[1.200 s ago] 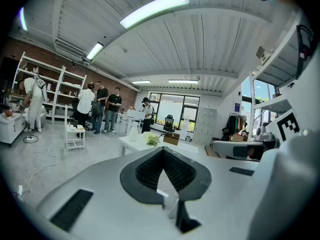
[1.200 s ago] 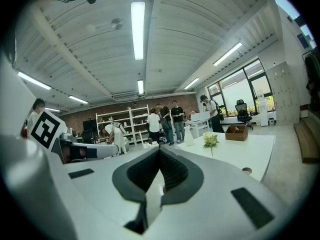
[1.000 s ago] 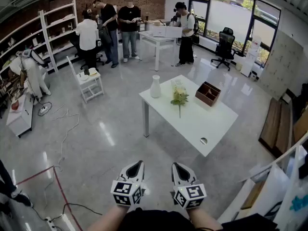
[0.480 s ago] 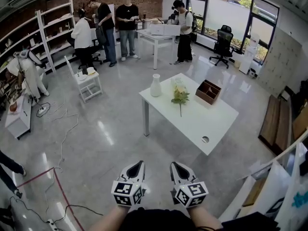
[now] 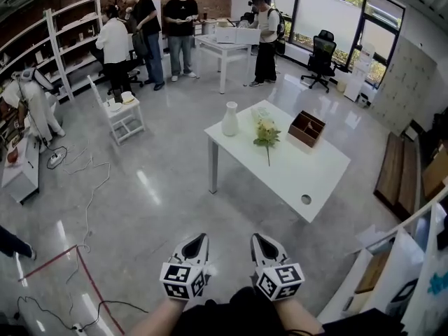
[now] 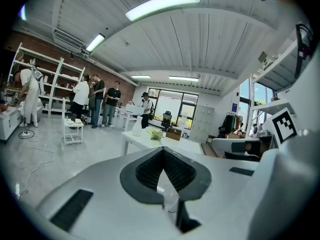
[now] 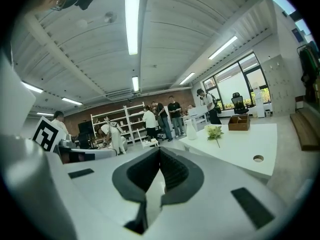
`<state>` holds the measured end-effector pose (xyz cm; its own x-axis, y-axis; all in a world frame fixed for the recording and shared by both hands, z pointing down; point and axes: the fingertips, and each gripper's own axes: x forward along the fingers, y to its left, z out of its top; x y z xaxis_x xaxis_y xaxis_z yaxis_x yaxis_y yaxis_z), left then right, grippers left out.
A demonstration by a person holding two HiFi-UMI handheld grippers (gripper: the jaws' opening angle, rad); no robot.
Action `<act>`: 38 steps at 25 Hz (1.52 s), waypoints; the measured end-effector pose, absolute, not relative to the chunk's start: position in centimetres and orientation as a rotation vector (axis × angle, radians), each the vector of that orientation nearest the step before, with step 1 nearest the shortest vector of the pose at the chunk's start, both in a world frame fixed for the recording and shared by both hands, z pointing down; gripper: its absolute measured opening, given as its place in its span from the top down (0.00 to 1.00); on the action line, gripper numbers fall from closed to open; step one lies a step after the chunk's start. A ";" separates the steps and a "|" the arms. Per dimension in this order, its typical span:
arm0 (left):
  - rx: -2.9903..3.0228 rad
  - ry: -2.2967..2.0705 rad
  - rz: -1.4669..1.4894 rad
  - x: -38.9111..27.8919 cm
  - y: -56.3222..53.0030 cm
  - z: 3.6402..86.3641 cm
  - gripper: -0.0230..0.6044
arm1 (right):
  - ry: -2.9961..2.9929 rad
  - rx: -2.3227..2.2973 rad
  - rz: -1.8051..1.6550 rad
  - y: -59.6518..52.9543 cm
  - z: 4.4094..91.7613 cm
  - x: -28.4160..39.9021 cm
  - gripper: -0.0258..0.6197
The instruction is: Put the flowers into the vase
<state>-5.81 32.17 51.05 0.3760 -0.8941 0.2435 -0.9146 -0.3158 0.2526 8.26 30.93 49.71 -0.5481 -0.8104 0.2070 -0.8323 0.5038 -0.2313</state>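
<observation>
both closed and empty, left gripper [image 5: 199, 239], right gripper [image 5: 256, 239], flowers [image 5: 266, 133] flat on table [image 5: 308, 170], stem toward the person, vase [image 5: 229, 120] upright nearby

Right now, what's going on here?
A person holds the left gripper and the right gripper, both shut and empty, well short of the table. On it the flowers lie flat between the vase and a box. Nothing has been picked up yet. Other people stand at the back.
</observation>
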 end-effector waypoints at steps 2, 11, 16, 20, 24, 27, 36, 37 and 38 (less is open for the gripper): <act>2.293 -1.565 0.085 -6.0 31.7 51.3 0.96 | -2.644 1.471 0.481 30.3 49.9 8.4 0.96; 2.281 -1.540 0.116 -5.5 25.3 52.8 0.96 | -2.668 1.439 0.502 23.6 50.7 7.7 0.96; 2.275 -1.578 0.113 -4.3 18.6 52.4 0.96 | -2.700 1.404 0.487 17.2 50.5 8.7 0.96; 2.262 -1.624 0.094 -2.9 12.2 51.3 0.96 | -2.713 1.365 0.480 11.0 50.0 10.4 0.96; 2.232 -1.675 0.078 -2.1 7.3 50.6 0.96 | -2.722 1.315 0.471 5.3 49.7 11.5 0.96; 2.210 -1.687 0.083 -1.7 4.8 50.6 0.96 | -2.721 1.288 0.495 2.1 49.8 11.5 0.96; 2.212 -1.654 0.101 -3.7 -4.5 52.2 0.96 | -2.707 1.294 0.503 -6.9 50.8 8.4 0.96; 2.222 -1.642 0.101 -4.1 -5.8 52.1 0.96 | -2.699 1.304 0.506 -8.0 51.0 7.9 0.96; 2.233 -1.631 0.102 -4.5 -7.1 52.0 0.96 | -2.692 1.317 0.509 -9.0 51.0 7.4 0.96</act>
<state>-4.54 -7.10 52.02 0.3269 -0.9047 0.2731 -0.9318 -0.2602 0.2532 7.41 -9.04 51.02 -0.6202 -0.7484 0.2350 -0.7825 0.5695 -0.2516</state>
